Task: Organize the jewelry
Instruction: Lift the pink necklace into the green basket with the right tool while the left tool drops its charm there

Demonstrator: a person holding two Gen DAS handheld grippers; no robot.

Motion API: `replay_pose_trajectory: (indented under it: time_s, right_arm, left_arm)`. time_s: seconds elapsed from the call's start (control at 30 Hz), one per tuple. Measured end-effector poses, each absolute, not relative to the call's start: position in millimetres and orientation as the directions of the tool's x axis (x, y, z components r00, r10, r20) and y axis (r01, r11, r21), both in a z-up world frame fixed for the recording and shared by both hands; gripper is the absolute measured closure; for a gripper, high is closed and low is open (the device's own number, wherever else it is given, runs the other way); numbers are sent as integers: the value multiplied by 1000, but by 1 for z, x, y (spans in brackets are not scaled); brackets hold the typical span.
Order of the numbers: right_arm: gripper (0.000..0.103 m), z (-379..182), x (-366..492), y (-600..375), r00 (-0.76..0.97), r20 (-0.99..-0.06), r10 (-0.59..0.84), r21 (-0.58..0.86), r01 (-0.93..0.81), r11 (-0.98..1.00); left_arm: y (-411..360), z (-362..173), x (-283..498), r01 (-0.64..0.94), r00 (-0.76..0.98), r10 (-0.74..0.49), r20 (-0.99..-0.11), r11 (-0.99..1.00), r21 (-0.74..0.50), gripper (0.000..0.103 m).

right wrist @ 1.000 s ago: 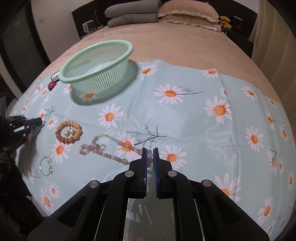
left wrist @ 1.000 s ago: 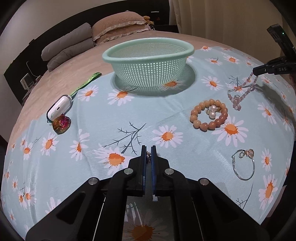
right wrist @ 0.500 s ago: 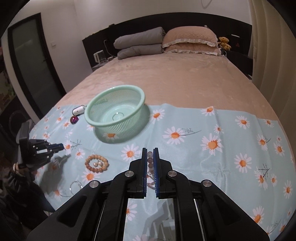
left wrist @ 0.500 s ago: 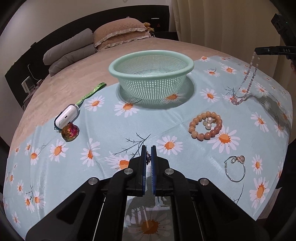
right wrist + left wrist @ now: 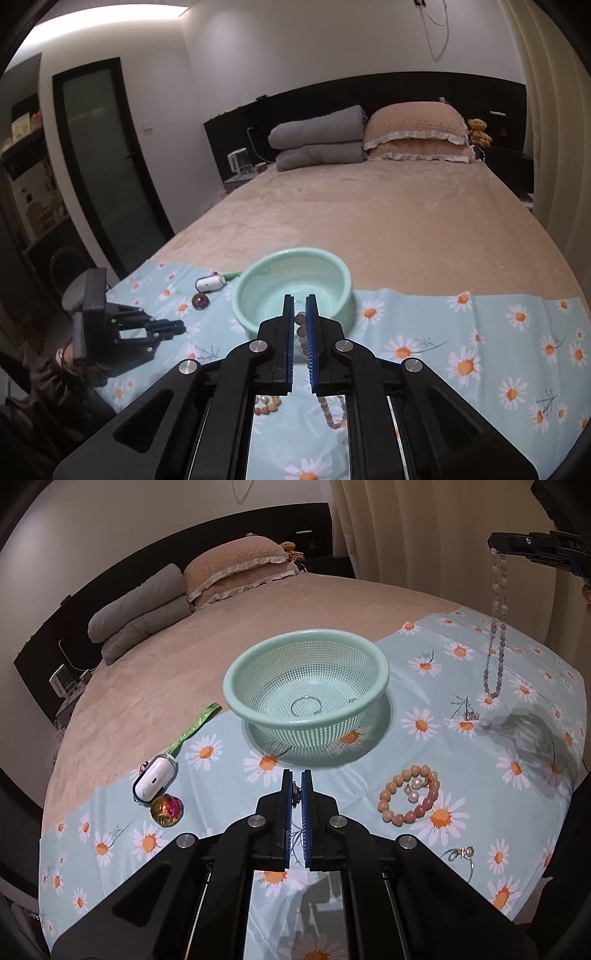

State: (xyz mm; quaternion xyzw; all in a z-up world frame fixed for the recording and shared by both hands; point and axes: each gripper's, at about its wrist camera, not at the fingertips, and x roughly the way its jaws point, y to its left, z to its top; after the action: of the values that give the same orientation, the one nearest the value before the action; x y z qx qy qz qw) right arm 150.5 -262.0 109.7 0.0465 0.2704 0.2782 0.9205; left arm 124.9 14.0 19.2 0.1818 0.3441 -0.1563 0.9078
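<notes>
A long pale-pink beaded necklace [image 5: 495, 642] is pinched by the right tool [image 5: 300, 321]; a small metal trinket [image 5: 295, 793] is clamped in the left tool [image 5: 295, 794], near the perforated mint-green plastic basket [image 5: 306, 686].

A long necklace of pale pink and clear beads [image 5: 495, 653] hangs straight down in a loop, its low end just above the daisy cloth. A bracelet of round peach beads [image 5: 408, 795] lies flat, ringing pearl earrings [image 5: 414, 789]. A thin silver bangle [image 5: 461, 856] lies nearby. A mint-green perforated plastic basket [image 5: 306, 686] stands upright, holding small silver pieces.
</notes>
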Motion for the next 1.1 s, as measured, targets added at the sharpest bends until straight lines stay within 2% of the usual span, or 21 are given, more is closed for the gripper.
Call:
replay_pose_trajectory:
  time_s: [0.17, 0.33, 0.53, 0.8, 1.0, 1.07, 1.1]
  right_arm:
    - [97, 132, 172, -234, 707, -420, 570, 250, -513, 821]
    - [97, 133, 203, -200, 679, -439, 588, 239, -543, 805]
    - [97, 109, 243, -176, 658, -523, 542, 199, -524, 828]
    - [97, 43, 278, -163, 574, -674, 466, 174, -489, 855]
    - [97, 22, 279, -155, 551, -715, 431, 143, -487, 861]
    - [94, 19, 281, -154, 555, -719, 418, 138, -476, 869]
    - [94, 19, 282, -156, 558, -717, 417, 145, -466, 873]
  left_arm:
    - [1, 38, 147, 427, 721, -178, -670, 875, 227, 98]
    - [-7, 56, 177, 442, 726, -226, -650, 877, 189, 98]
    - [-19, 49, 214, 464, 714, -233, -660, 864, 197, 98]
    - [-30, -3, 237, 509, 629, -234, -741, 845, 165, 98]
    - [-34, -12, 237, 513, 622, -217, -752, 839, 182, 98]
    - [-33, -13, 236, 516, 619, -218, -754, 837, 182, 94]
    - [-32, -13, 235, 517, 619, -218, -754, 836, 182, 79]
